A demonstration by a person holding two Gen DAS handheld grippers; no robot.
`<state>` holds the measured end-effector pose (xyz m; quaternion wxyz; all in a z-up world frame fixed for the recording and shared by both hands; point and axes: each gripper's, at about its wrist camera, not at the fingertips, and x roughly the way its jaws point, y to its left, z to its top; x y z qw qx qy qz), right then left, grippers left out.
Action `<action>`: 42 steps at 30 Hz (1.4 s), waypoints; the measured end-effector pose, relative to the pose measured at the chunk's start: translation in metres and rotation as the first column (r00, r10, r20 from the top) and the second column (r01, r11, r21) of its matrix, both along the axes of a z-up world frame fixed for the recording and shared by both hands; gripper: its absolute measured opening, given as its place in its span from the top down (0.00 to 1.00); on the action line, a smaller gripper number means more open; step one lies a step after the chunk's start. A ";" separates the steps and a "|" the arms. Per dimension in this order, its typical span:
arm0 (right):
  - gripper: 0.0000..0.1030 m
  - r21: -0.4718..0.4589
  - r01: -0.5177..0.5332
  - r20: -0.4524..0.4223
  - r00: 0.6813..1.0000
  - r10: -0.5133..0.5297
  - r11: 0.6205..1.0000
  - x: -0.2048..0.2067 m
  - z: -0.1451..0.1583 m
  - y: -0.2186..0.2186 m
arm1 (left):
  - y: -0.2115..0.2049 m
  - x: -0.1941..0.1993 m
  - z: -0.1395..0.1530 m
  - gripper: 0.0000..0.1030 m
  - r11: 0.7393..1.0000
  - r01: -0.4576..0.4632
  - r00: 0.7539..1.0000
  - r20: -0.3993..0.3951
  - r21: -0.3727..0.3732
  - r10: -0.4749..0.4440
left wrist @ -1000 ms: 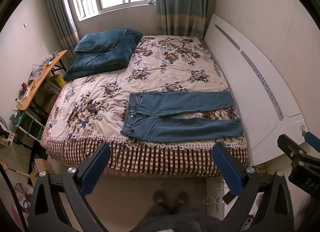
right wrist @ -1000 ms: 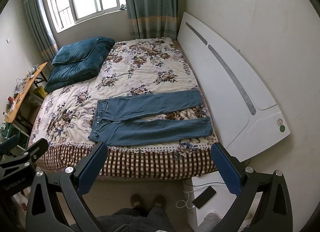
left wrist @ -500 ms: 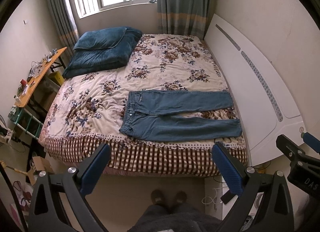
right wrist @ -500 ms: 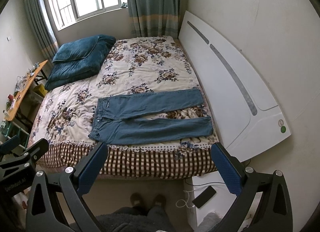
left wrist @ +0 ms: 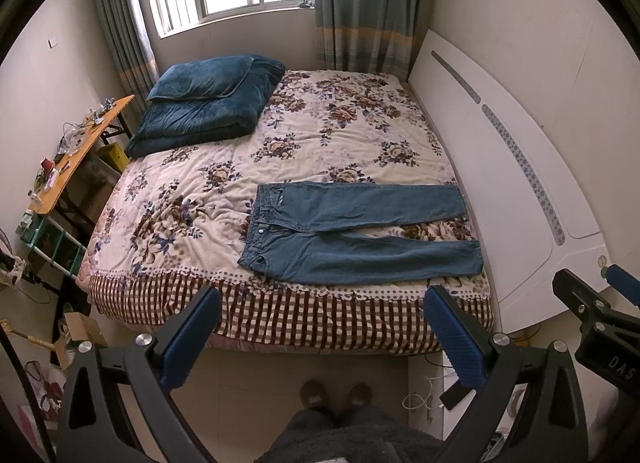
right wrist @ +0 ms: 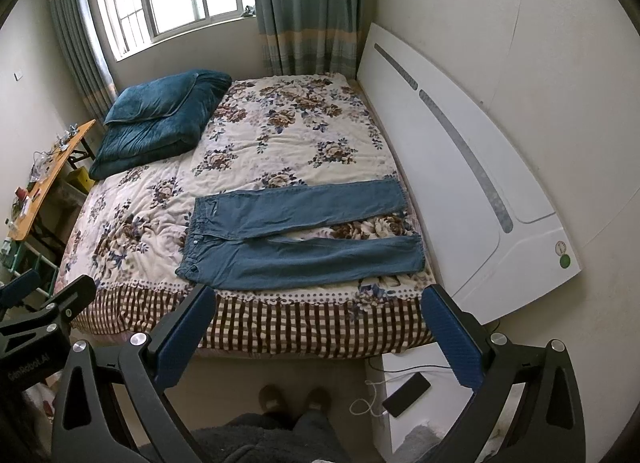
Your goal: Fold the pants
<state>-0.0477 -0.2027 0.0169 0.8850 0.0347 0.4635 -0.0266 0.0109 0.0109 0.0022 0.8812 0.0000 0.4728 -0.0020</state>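
Both cameras have tilted slightly; jeans (left wrist: 352, 235) lie flat, unfolded on the bed (left wrist: 200, 199). Left gripper (left wrist: 320, 337) and right gripper (right wrist: 318, 337) hover with fingers wide, empty.

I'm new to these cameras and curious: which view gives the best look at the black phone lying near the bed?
The right wrist view shows it best: the black phone lies whole on a white bedside stand, with a white cable beside it. In the left wrist view only a dark corner of the phone peeks out behind the gripper's finger.
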 end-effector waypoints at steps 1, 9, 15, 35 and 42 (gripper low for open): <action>0.00 0.000 0.000 0.001 1.000 0.000 1.000 0.000 0.000 0.000 | 0.000 0.000 0.001 0.00 1.000 -0.001 1.000 0.001 -0.001 0.001; 0.00 0.000 -0.003 0.002 1.000 0.003 1.000 0.004 0.001 0.001 | 0.001 0.001 0.003 0.00 1.000 0.000 1.000 0.001 -0.001 0.000; 0.00 -0.001 -0.004 0.002 1.000 0.004 1.000 0.005 0.000 0.002 | 0.001 0.001 0.003 0.00 1.000 -0.001 1.000 0.002 -0.001 0.001; 0.00 0.028 0.012 0.036 0.999 -0.013 1.000 0.040 -0.018 -0.007 | 0.003 0.052 -0.008 0.00 0.993 -0.115 0.989 0.093 0.029 0.112; 0.00 0.025 -0.005 -0.051 0.999 0.007 1.000 0.138 -0.081 -0.007 | 0.020 0.138 -0.069 0.00 0.978 -0.182 0.983 0.019 0.102 0.181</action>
